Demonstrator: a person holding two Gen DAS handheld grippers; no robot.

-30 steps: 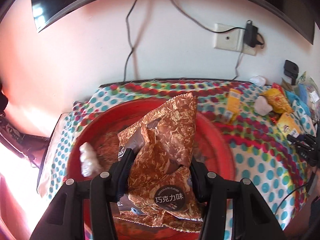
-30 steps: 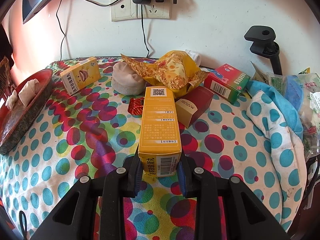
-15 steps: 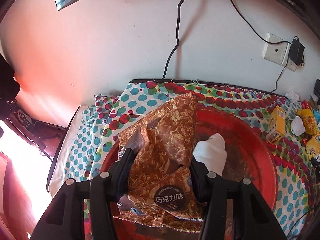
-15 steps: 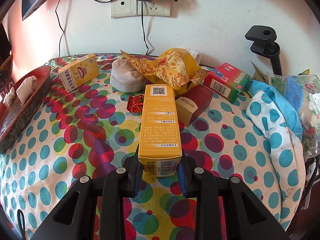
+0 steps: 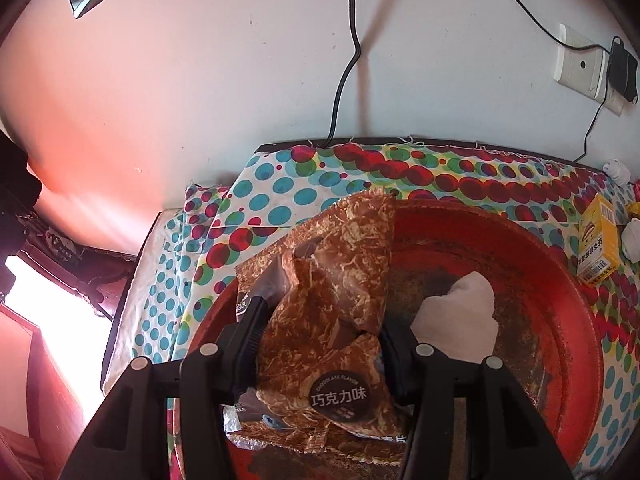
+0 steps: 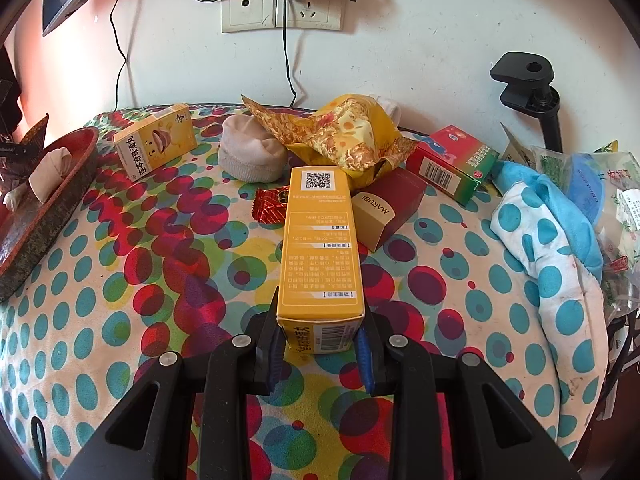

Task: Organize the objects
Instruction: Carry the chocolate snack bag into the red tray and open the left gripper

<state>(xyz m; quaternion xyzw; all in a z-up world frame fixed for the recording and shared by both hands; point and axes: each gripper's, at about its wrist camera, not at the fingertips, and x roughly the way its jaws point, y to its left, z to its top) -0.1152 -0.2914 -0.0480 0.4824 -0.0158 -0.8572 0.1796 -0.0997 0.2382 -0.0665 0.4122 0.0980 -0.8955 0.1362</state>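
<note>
Left wrist view: my left tool (image 5: 320,332) holds the brown chocolate snack bag (image 5: 328,320) over the red tray (image 5: 560,320); its jaws have just eased slightly wider, the bag still between the pads. A white wad (image 5: 460,320) lies in the tray just right of the bag. Only this view shows the worktop's left edge and a window glare beyond it.

Right wrist view: my right tool (image 6: 320,344) is clamped narrow on the near end of a yellow box (image 6: 322,248). Only here appear a second yellow box (image 6: 156,142), a rolled sock (image 6: 250,156), a yellow snack bag (image 6: 344,140), a maroon box (image 6: 388,208) and a red-green box (image 6: 452,164).

A polka-dot cloth (image 6: 120,280) covers the worktop, against a white wall with an outlet (image 6: 280,12).
</note>
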